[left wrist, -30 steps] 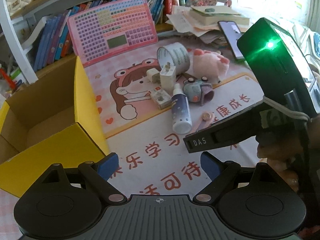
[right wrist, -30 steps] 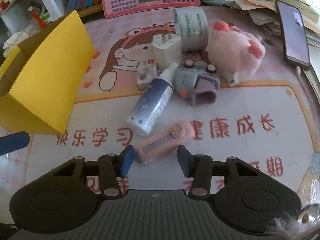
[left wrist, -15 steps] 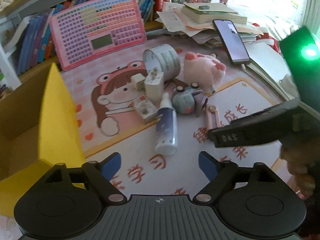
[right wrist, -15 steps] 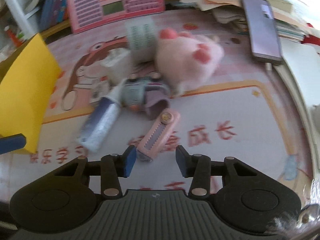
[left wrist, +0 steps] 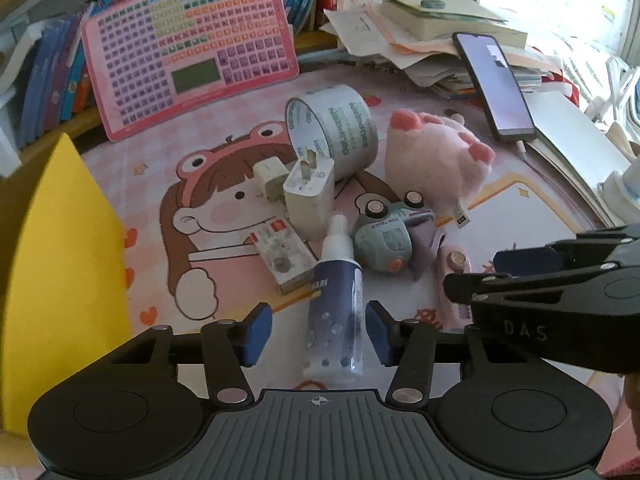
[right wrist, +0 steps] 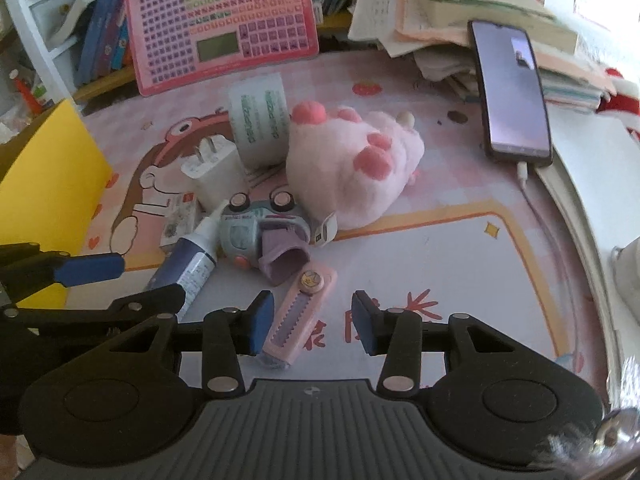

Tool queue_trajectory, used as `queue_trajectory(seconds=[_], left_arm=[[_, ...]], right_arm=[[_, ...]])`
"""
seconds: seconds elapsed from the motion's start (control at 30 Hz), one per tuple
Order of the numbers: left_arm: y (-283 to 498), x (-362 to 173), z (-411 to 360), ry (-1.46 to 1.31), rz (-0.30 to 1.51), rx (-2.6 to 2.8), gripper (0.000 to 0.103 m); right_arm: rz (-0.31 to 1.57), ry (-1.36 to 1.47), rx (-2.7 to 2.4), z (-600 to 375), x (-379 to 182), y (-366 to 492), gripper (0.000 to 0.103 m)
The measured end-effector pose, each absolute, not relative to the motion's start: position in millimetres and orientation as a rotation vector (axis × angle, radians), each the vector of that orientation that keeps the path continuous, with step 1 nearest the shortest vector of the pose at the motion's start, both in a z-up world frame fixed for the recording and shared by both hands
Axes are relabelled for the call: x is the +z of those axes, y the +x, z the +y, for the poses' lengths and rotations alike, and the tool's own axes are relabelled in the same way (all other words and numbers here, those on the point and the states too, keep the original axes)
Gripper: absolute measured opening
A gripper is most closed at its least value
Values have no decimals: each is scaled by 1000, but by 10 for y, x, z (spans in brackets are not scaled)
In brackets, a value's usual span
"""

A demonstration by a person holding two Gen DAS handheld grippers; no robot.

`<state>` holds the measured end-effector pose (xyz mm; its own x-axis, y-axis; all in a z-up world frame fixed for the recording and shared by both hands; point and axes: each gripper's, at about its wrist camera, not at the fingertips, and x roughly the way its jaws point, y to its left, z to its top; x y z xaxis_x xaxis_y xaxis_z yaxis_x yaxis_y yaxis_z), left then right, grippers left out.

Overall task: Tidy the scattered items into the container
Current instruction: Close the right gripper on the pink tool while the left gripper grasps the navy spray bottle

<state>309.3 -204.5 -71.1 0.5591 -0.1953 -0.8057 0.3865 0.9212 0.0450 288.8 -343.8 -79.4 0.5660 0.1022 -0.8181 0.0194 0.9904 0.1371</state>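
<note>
Several books (left wrist: 48, 80) behind cartoon desk mat (left wrist: 168, 168), paper stack (left wrist: 420, 40) beside.

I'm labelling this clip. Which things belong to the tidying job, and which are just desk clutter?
Job: spray bottle, pink cutter, toy car, plush, tape roll, charger, small box, yellow container.

Clutter: phone, pink keyboard toy, papers, books.

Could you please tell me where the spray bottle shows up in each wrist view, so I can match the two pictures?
Left wrist view: the spray bottle lies lower centre, between the left gripper's fingers.
Right wrist view: the bottle lies lower left, nozzle up-right.
Shared landmark: the toy car beside its nozzle.
</note>
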Motion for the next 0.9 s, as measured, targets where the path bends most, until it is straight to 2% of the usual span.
queue_trajectory(seconds=[0.1,0.2,0.43,0.5,0.6,0.9], left_arm=[[3139,-756,-2070,225,927,-356,42],[3175,-789,-2082,228,941,-359,42],[3231,-892,-2090,227,979,-362,39],[3222,-885,-2097,228,977,-375,32],[3210,-873,-2096,220,980,-383,31],[3120,-784,-2023,133,997,-393,31]], right_arm=[[980,156,48,-3460,-831,2958,38],[976,129,58,-3433,-835,3004,33],[963,35,82,-3356,-901,2961,32],[957,25,88,-3364,-903,2945,29],[955,35,93,-3399,-895,2943,24],[980,104,132,-3429,-863,2879,24]])
